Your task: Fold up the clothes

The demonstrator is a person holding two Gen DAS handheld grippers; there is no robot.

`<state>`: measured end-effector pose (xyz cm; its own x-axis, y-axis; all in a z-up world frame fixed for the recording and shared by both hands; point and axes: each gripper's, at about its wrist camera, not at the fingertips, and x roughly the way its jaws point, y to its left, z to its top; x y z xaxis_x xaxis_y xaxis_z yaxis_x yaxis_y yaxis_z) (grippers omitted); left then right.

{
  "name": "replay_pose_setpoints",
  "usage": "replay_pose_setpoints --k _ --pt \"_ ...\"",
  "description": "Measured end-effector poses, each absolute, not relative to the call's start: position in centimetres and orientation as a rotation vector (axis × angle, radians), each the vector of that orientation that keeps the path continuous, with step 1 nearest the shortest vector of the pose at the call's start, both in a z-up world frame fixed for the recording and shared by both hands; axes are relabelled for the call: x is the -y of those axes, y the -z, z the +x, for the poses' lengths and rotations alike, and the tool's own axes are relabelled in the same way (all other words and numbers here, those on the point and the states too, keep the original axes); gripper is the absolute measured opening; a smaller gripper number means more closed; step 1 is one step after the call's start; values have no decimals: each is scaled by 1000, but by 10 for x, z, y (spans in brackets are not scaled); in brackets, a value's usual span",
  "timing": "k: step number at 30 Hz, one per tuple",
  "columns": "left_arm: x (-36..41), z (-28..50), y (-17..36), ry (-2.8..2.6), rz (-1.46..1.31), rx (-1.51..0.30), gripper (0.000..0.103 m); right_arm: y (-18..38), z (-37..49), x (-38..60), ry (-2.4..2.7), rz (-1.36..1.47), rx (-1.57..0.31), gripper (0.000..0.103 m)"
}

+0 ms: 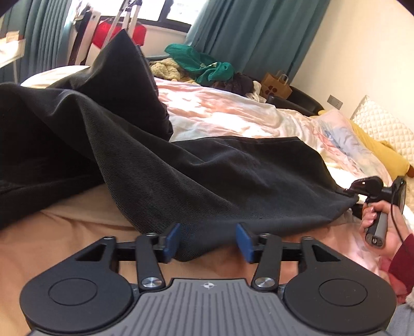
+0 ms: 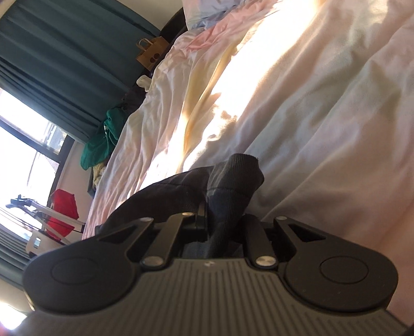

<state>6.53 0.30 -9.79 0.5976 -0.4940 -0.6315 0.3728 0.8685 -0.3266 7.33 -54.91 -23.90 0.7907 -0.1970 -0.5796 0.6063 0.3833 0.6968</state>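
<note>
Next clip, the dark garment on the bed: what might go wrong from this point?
1. The left gripper stands open with a fold of the dark garment between its blue pads, unpinched; that side may slump and spoil the fold.
2. The right gripper holds only a bunched corner; a pull might slip it free or drag the cloth crooked.
3. The rumpled bedding gives an uneven surface, so creases are likely.

Daylit from the far window (image 1: 178, 10), blown out to white. Sun glare burning across the pale bedding (image 2: 258, 64). Dark garment (image 1: 207, 181) mostly murky. Fisheye bending at edges, corners vignetted.
</note>
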Motion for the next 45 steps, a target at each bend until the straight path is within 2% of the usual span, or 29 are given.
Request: replay_pose_setpoints --k 1,3,6,9,13,17,20,22,23,24,25,26,33,38,42,45 --pt "-10 64 95 494 -205 -798 78 237 73 547 533 1050 -462 30" --pt "-31 62 89 468 -317 -841 86 235 70 544 512 1042 -490 37" --pt "-76 62 94 378 -579 -899 87 233 67 539 486 1033 -534 40" --pt "-128 69 106 218 -834 -928 97 233 60 536 481 1065 -525 39" --pt "-192 75 134 3 -1202 -881 98 236 53 540 479 1138 -460 40" --pt "-227 75 154 -162 -1396 -777 97 244 50 546 491 1229 -396 39" --pt "-233 85 160 -180 -1451 -728 87 253 49 549 531 1304 -340 30" --pt "-234 92 161 -197 -1450 -724 60 255 50 549 556 1312 -306 12" --pt "-235 93 160 -220 -1443 -728 50 255 51 548 563 1306 -296 10" --pt "-238 93 160 -228 -1451 -717 28 254 52 548 570 1295 -286 8" --pt "-240 93 159 -232 -1460 -707 12 252 54 547 575 1280 -277 7" --pt "-241 92 155 -232 -1454 -704 6 250 56 547 579 1264 -268 7" --pt "-254 73 75 -175 -1248 -661 3 233 57 547 598 1193 -209 7" --pt "-303 38 14 -223 -1140 -608 3 209 49 546 570 1088 -109 6" --pt "-332 10 2 -220 -1094 -695 3 186 40 539 572 987 -51 6" --pt "-349 -6 13 -201 -1076 -735 3 175 29 534 620 933 -52 6"
